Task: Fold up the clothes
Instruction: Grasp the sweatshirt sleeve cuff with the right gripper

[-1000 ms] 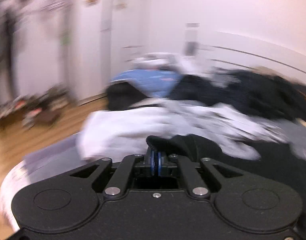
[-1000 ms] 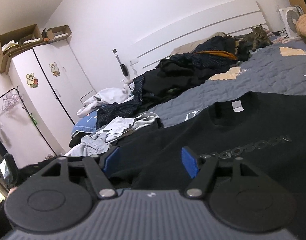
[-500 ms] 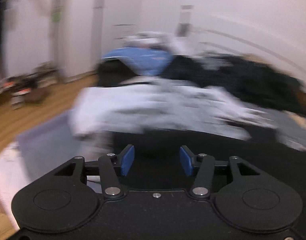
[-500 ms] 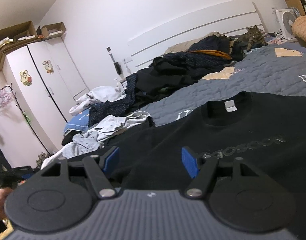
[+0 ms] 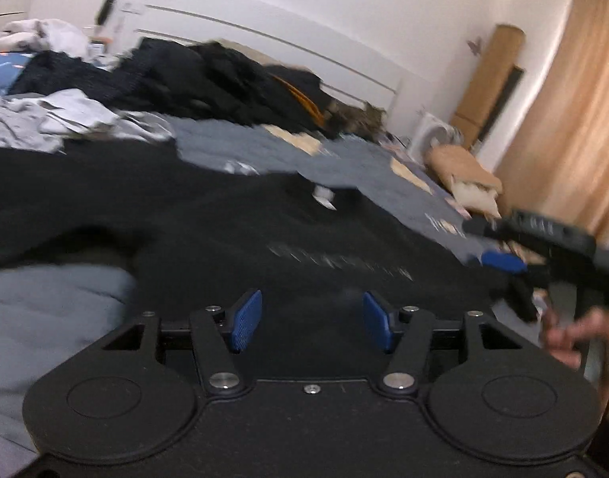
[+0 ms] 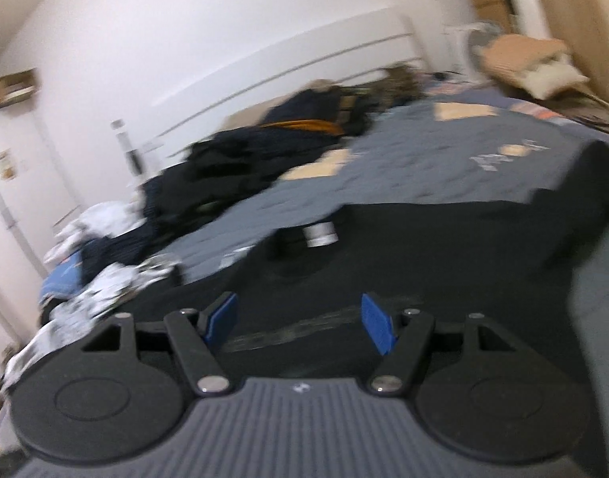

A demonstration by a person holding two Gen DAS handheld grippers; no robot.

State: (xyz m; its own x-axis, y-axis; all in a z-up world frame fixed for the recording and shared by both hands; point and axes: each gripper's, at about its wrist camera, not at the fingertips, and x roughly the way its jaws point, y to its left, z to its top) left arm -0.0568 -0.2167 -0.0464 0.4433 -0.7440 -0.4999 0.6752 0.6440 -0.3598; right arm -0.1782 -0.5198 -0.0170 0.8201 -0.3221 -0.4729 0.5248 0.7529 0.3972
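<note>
Left wrist view: black sweatshirt (image 5: 232, 231) lies spread flat on the grey bed cover (image 5: 344, 155), front up, neck label (image 5: 324, 199) toward the headboard (image 5: 264, 44), faint chest lettering readable across it. Long axis runs from the hem, nearest both tools, up to the collar.

Left hand-held gripper (image 5: 311, 320) sits over the lower chest of the sweatshirt, jaws opening, blue pads apart with only cloth lying beneath them, nothing pinched. Sweatshirt stretches ahead of it and off to its left, one sleeve trailing that way.

Right hand-held gripper (image 6: 300, 322) released too, pads wide, over the same lower body; in the right wrist view the collar is straight ahead and the other sleeve (image 6: 575, 215) runs off to its right. Seen from the left tool, it hangs beside the sweatshirt's right edge (image 5: 503, 263).

Judgement: each tool is nearer its own side; next grasp likely a sleeve or hem corner.

Beyond the sweatshirt: heap of dark clothes (image 5: 208, 75) near the headboard, pale crumpled garments (image 5: 37, 123) left of it. Both views motion-blurred.
</note>
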